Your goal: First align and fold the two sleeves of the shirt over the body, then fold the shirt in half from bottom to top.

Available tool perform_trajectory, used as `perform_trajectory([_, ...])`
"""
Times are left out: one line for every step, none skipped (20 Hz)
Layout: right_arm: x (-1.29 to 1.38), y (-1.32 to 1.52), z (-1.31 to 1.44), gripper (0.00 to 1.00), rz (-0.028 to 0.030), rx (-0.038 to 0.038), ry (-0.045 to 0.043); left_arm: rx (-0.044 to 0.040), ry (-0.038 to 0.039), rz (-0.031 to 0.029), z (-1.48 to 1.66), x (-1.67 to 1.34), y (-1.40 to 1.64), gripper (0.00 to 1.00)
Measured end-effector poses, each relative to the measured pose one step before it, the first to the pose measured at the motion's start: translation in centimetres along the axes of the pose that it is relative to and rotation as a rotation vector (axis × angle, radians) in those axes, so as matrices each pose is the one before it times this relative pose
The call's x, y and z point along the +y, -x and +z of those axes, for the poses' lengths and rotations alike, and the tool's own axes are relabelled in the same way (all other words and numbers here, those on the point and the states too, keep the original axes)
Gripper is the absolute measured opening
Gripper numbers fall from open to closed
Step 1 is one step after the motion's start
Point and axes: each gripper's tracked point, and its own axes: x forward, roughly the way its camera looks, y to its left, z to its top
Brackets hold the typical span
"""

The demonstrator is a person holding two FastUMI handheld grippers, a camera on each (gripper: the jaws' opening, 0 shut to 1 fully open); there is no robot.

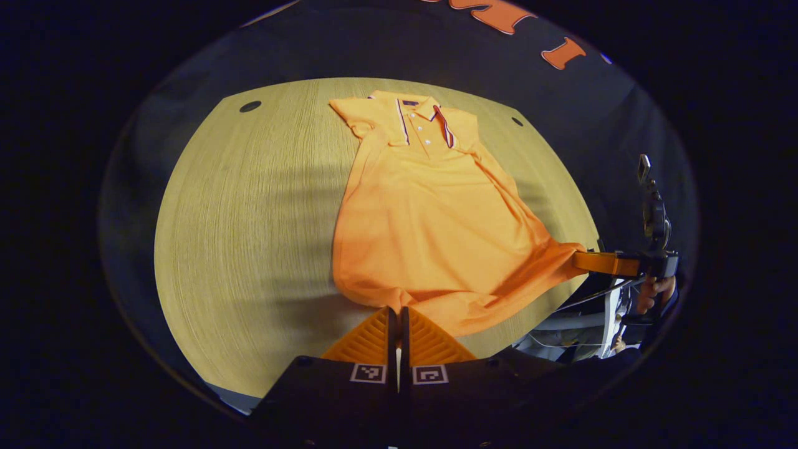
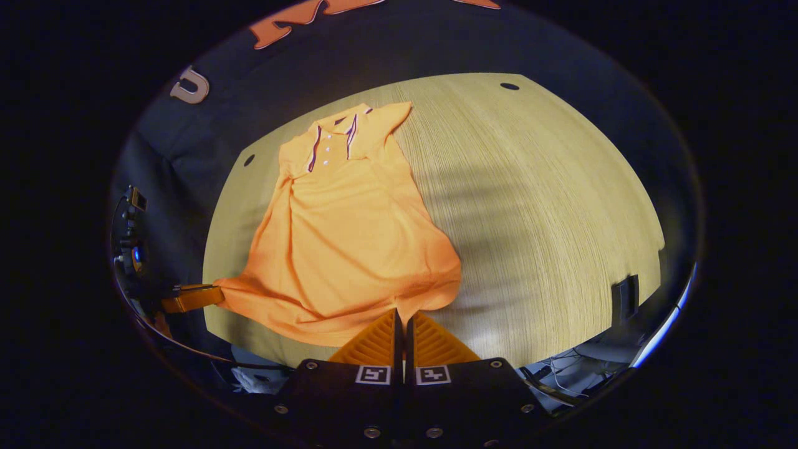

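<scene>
The orange short-sleeved polo shirt [image 1: 430, 212] lies collar-far on the pale wooden tabletop [image 1: 249, 218], its hem at the near edge. The left gripper [image 1: 398, 312] and the right gripper [image 2: 402, 315] each have fingers closed, pinching a bottom hem corner. The knit looks light, limp and prone to sagging, so the corners are probably the best hold.
</scene>
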Motion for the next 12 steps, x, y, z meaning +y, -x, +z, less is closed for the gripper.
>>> perform_trajectory([0.305,0.358,1.039,0.01,0.00765,-0.02053,-0.00218,-0.02227,-0.00224,-0.00103,1.192,0.009,0.428,0.01])
perform_trajectory([0.408,0.271,1.019,0.0,0.01133,-0.01042,0.00331,-0.02403,-0.00053,-0.00076,1.205,0.02,0.406,0.01])
perform_trajectory([0.392,0.126,1.208,0.01,0.01093,-0.02003,-0.00332,-0.01869,0.00067,-0.0044,1.087,0.038,0.613,0.01])
perform_trajectory([0.359,0.083,1.151,0.01,0.00961,-0.00831,0.00267,-0.01929,0.00701,-0.01043,1.357,-0.334,0.283,0.01])
perform_trajectory([0.094,-0.078,1.087,0.01,0.00504,-0.01166,0.004,-0.01075,0.00186,-0.00565,1.322,-0.114,0.133,0.01])
perform_trajectory([0.097,-0.128,0.965,0.0,0.0046,-0.00478,0.00524,-0.01796,0.00495,-0.00091,1.551,0.155,-0.12,0.01])
perform_trajectory([0.062,-0.186,0.788,0.0,0.01065,0.00242,0.0037,-0.00368,0.00003,-0.0019,1.297,0.004,-0.088,0.01])
perform_trajectory([0.117,-0.242,0.93,0.0,0.01141,-0.00365,-0.00067,-0.00723,0.01238,-0.00305,1.197,-0.093,-0.399,0.01])
perform_trajectory([0.028,-0.262,0.898,0.01,0.01469,0.0026,0.00038,-0.0004,0.00568,-0.00709,0.897,-0.191,-0.294,0.01])
perform_trajectory([0.053,-0.415,1.102,0.01,0.01778,-0.00348,-0.00951,-0.00775,0.00088,0.00495,1.152,0.093,-0.104,0.01])
perform_trajectory([0.038,-0.357,1.063,0.0,0.01972,-0.00006,-0.00514,-0.01372,0.00626,0.01503,1.008,0.32,-0.031,0.01])
perform_trajectory([-0.183,-0.538,1.138,0.01,0.00892,0.00096,-0.00761,-0.00408,0.01084,-0.00307,1.056,-0.014,-0.262,0.01])
